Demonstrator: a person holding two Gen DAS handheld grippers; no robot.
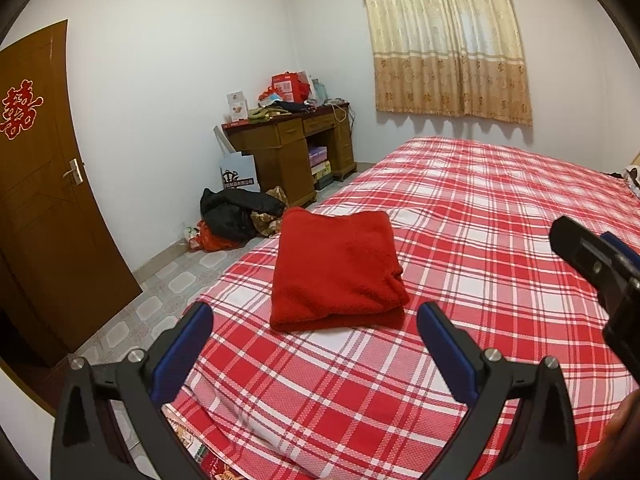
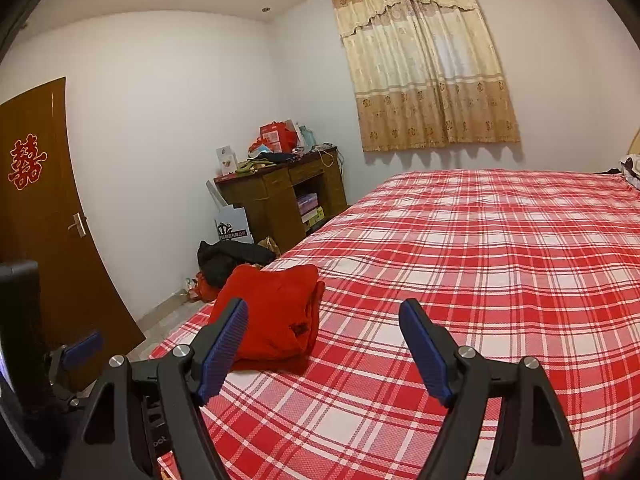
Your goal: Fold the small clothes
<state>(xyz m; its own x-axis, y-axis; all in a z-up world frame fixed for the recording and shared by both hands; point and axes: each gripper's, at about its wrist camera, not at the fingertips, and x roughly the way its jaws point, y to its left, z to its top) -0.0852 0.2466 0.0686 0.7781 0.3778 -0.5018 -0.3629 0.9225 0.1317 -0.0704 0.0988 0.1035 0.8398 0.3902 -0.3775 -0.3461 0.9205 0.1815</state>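
A red fleece garment (image 1: 338,268) lies folded into a neat rectangle on the red-and-white plaid bed (image 1: 480,240), near its left edge. My left gripper (image 1: 316,320) is open and empty, held just short of the garment's near edge. My right gripper (image 2: 324,316) is open and empty; the garment (image 2: 272,312) sits just beyond its left finger (image 2: 224,348). The right gripper's body (image 1: 600,264) shows at the right of the left wrist view, and part of the left gripper (image 2: 80,348) shows at the lower left of the right wrist view.
A cluttered wooden desk (image 1: 296,152) stands by the far wall. Dark clothes (image 1: 236,216) and bags are piled on the tiled floor (image 1: 160,296) beside the bed. A brown door (image 1: 44,184) is at the left. A curtained window (image 1: 444,40) is behind the bed.
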